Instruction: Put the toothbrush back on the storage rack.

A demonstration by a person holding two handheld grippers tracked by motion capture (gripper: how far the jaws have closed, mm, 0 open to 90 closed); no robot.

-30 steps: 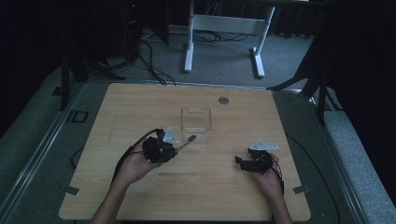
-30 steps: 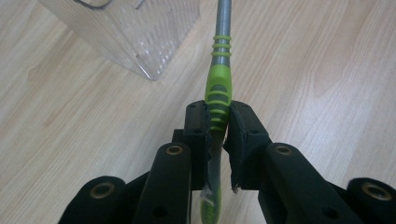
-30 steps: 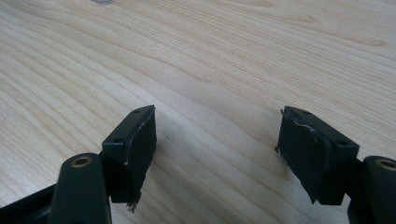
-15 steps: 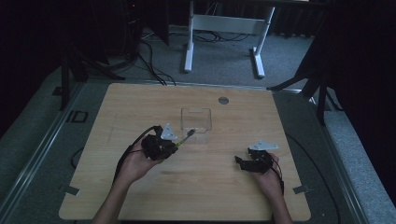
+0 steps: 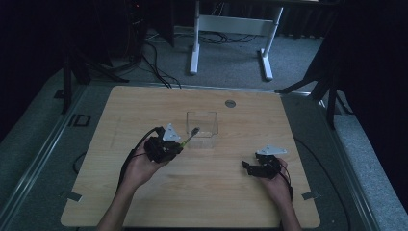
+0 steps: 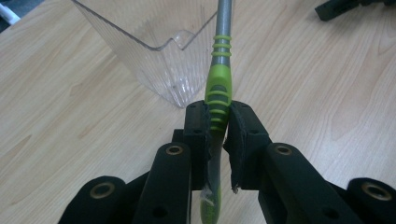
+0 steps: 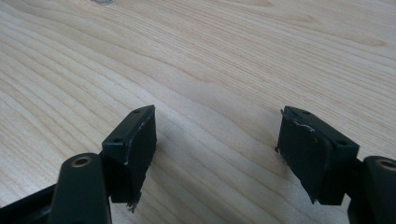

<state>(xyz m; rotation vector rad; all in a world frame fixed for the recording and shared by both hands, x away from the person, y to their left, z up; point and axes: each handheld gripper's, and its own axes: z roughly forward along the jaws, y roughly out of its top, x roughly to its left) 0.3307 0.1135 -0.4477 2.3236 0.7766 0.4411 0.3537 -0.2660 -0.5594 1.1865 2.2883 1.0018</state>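
A slim tool with a ribbed green grip and a grey shaft is clamped between the jaws of my left gripper. In the high view this gripper sits left of centre, and the tool points up and to the right. Its far end lies at the near wall of a clear plastic container, whose corner stands just ahead of the jaws. My right gripper rests low over the wood at the right, pointing left. Its jaws stand wide apart with only bare tabletop between them.
The wooden table carries a small round metal disc behind the container. A white desk frame and cables lie on the floor beyond the far edge. A black cable trails from the left gripper.
The tool's far end has swung a little toward the clear container. The right gripper has not moved.
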